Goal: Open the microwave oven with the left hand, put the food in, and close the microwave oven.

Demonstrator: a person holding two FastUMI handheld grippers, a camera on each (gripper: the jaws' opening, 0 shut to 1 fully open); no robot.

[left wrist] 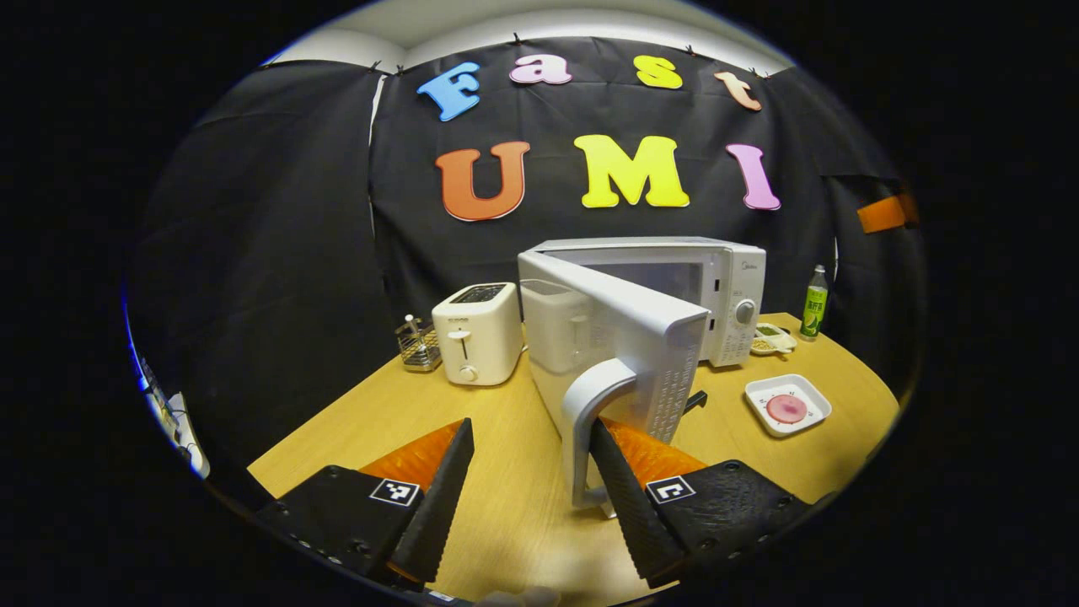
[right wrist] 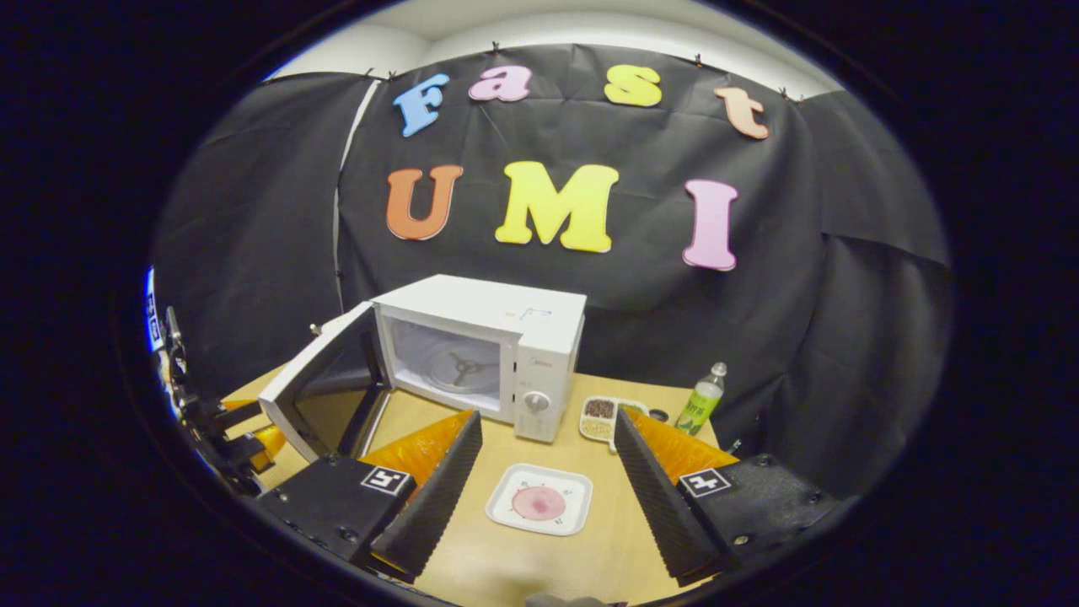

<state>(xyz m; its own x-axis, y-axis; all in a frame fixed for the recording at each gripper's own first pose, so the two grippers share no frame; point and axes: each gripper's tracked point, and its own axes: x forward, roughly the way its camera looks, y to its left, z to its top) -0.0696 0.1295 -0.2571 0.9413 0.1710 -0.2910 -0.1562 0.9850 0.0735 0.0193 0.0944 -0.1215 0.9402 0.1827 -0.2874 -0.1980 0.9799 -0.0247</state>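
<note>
My left claw (left wrist: 527, 472) is spread wide, with the door (left wrist: 628, 337) handle (left wrist: 590, 421) between its fingers; the right finger (left wrist: 632, 497) sits just behind the handle, touching or nearly so, and the left finger is well apart from it, so nothing is gripped. The microwave (left wrist: 725, 287) stands at the back of the counter (left wrist: 506, 506), its door swung out toward me. In the right gripper view I see the microwave (right wrist: 539, 329) open, the turntable (right wrist: 459, 367) bare inside, the door (right wrist: 324, 388) hanging out to the left, and the left claw (right wrist: 244, 438) at the door's outer edge.

My right claw (right wrist: 548, 480) is open too and holds nothing. The food, a pink round on a white plate (right wrist: 539, 500), lies on the counter (right wrist: 506, 565) between its fingers, in front of the microwave and apart from it. In the left gripper view the same plate (left wrist: 787, 405) sits right of the door.

A toaster (left wrist: 478, 333) and a small rack (left wrist: 418, 344) stand left of the microwave; a divided dish (right wrist: 603, 417) and a green bottle (right wrist: 701, 400) stand to its right.
</note>
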